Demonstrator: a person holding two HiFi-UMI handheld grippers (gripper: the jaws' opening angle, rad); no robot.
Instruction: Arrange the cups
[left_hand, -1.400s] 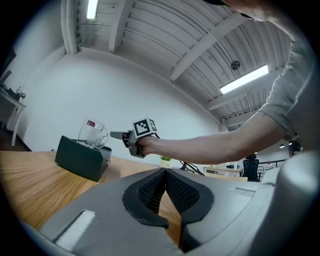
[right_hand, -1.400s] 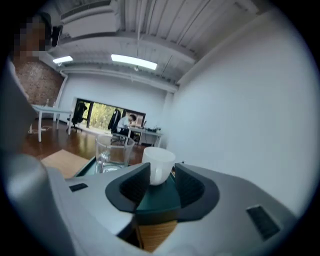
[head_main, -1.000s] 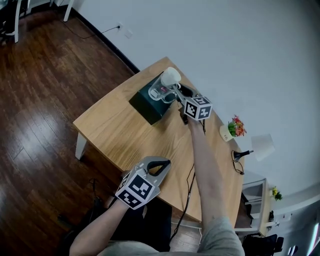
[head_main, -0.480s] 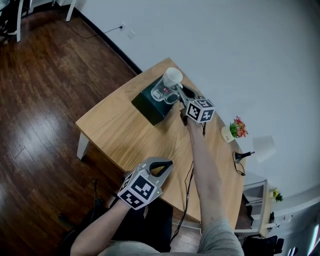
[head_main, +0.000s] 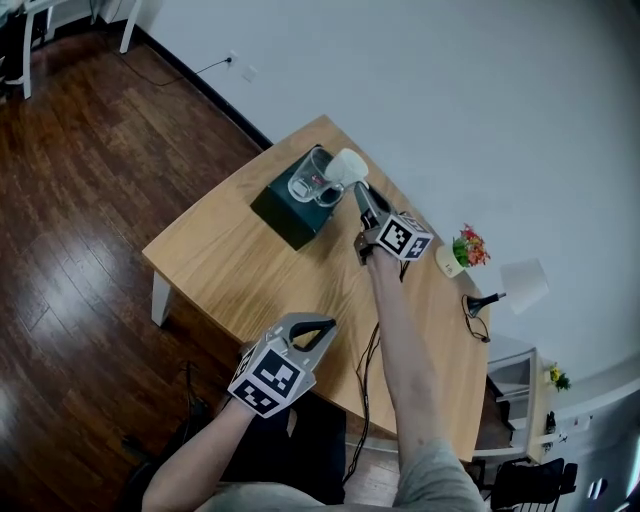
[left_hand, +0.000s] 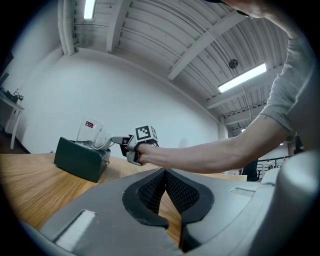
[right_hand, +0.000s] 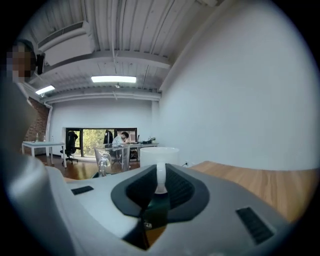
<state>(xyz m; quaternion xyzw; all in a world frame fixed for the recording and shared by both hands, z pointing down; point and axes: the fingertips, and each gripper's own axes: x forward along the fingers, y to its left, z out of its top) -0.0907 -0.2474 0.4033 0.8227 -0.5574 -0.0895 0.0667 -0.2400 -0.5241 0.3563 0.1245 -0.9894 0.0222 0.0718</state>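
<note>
**White cup gripped by its handle beside the glass mug**

The right gripper (head_main: 358, 190) is reached out over the far part of the wooden table (head_main: 225, 255). Its jaws are closed on the handle of a white cup (head_main: 347, 166). In the right gripper view the handle (right_hand: 160, 180) is seen pinched upright between the two dark pads, with the cup's body (right_hand: 159, 155) just beyond them.

In the head view the white cup is found just beside a glass mug (head_main: 308, 181), at the mug's 2 o'clock. The glass mug is stood on a dark green box (head_main: 278, 210), at the box's 1 o'clock end. From the left gripper view the white cup (left_hand: 103, 139) is seen tilted against the mug's side. Whether it rests on the box cannot be told.

The left gripper (head_main: 322, 326) is held over the table's near edge, at 6 o'clock from the box and well apart from both cups. Its jaws are brought together with nothing between them, and only bare wood is seen below the pads (left_hand: 156, 186).

A small potted plant (head_main: 463, 252) is placed at 3 o'clock from the right gripper, near the wall. A black cable (head_main: 372, 345) is laid across the table beside the right forearm.
</note>
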